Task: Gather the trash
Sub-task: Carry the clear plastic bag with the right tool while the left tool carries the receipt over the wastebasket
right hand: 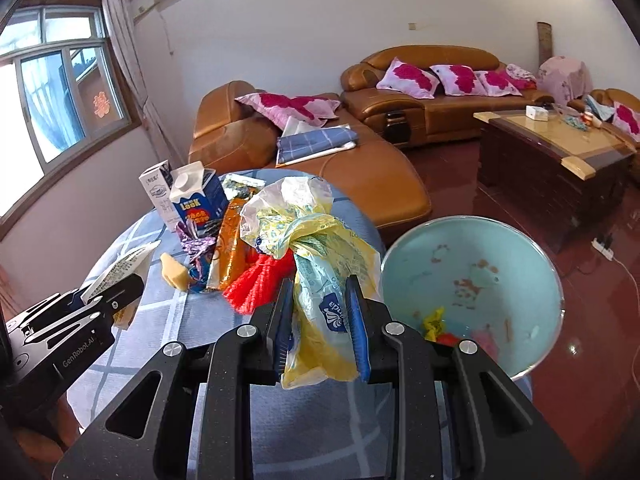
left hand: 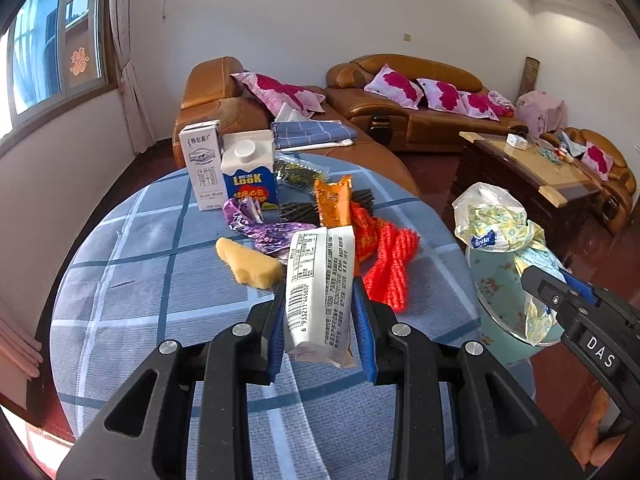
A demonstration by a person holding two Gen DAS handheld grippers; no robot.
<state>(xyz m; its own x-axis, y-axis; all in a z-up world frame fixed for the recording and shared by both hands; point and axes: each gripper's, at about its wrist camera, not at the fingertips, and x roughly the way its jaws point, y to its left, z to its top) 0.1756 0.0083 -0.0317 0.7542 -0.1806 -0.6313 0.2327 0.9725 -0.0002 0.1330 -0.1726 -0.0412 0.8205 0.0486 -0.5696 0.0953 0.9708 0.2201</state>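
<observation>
My left gripper (left hand: 319, 307) is shut on a white and orange snack wrapper (left hand: 320, 292) with a barcode, lifted above the round table. It also shows in the right wrist view, where the left gripper (right hand: 108, 298) pinches the same wrapper (right hand: 120, 268). My right gripper (right hand: 319, 312) is shut on a crumpled yellow tissue-pack plastic bag (right hand: 316, 264), beside the teal bin (right hand: 472, 276). In the left wrist view the right gripper (left hand: 560, 284) holds that bag (left hand: 500, 224) over the bin (left hand: 504, 300). Small scraps lie at the bin's bottom.
On the blue checked tablecloth (left hand: 140, 300) lie a red mesh net (left hand: 394, 264), a yellow sponge piece (left hand: 248, 262), a purple foil wrapper (left hand: 260, 228), an orange wrapper (left hand: 334, 200) and two cartons (left hand: 228, 168). Brown sofas (left hand: 420, 96) and a coffee table (left hand: 528, 168) stand beyond.
</observation>
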